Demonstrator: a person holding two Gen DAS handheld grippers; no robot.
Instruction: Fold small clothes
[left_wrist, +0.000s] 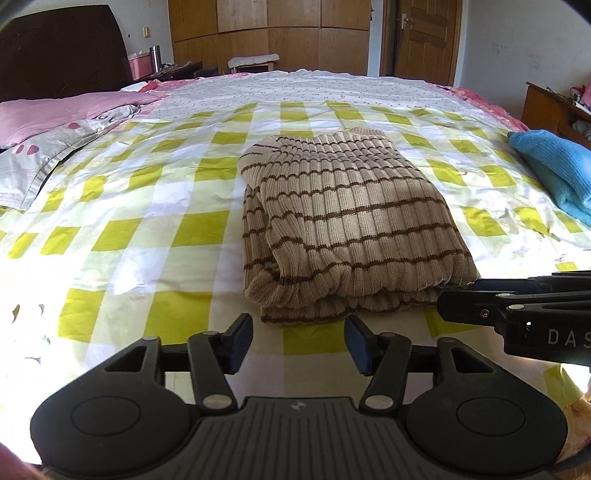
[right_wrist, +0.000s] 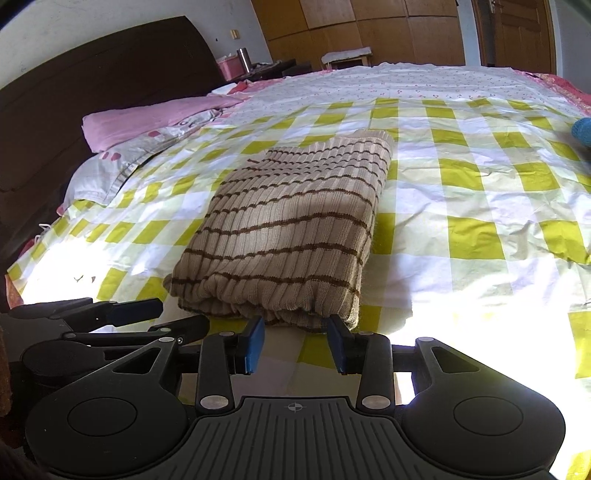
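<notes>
The folded striped sweater (right_wrist: 284, 236) is found dead ahead, long axis running upframe; right gripper (right_wrist: 297, 341), unclenched, is nearest its hem; left gripper (left_wrist: 299, 343), also unclenched and empty, is just short.

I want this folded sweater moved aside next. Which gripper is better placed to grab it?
Right, probably. The right gripper is open with its fingertips at the near edge of the striped sweater. The left gripper, also open, sits slightly short of that edge.

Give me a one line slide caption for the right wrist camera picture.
Open right gripper poised at the near edge of a folded striped sweater on a checked bedsheet.
</notes>
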